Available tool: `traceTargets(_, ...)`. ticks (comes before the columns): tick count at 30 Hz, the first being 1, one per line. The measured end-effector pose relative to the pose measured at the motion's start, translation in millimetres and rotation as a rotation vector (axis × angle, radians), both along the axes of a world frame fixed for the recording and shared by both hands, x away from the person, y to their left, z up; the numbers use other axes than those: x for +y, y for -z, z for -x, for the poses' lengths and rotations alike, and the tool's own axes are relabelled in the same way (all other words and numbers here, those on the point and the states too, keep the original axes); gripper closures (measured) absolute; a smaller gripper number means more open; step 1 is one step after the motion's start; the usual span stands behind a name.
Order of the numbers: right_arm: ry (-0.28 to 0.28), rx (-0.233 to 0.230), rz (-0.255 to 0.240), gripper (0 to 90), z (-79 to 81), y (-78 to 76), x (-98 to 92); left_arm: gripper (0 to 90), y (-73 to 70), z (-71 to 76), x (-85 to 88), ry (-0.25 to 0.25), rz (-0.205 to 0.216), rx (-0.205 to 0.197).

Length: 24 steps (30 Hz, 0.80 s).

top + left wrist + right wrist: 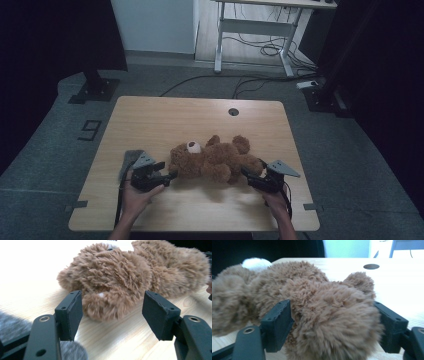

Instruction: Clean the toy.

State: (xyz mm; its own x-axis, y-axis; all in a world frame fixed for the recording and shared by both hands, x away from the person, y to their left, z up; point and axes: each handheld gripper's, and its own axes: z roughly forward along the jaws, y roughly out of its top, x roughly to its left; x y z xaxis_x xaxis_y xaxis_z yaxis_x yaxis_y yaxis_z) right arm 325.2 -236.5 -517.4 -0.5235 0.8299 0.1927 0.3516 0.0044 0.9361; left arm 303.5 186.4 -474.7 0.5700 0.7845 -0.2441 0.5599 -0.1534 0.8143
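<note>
Two grippers flank a brown teddy bear [215,160] lying on its side near the front of our wooden table [150,120]. Our left gripper [167,177] stands wide just short of the bear's head, while our right gripper [248,176] straddles a furry paw, pads loose. Nearby we see a grey fuzzy cloth [128,161] beside the left hand, and a cable hole [233,111] farther back.
</note>
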Motion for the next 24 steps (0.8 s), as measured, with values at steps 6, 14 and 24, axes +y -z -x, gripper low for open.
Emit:
traceTargets(6,-0.027,0.001,0.006,22.0,17.8,-3.9,-5.3,32.8,1.3,22.6,15.5,-0.027,0.001,-0.025)
traceTargets(14,-0.044,0.031,0.047,22.1,35.6,6.8,-10.7,32.7,16.7,46.8,31.6,-0.048,0.007,-0.041)
traceTargets(24,-0.023,0.082,0.044,22.1,66.4,22.4,-27.4,33.3,24.4,81.3,48.4,-0.063,-0.021,-0.078)
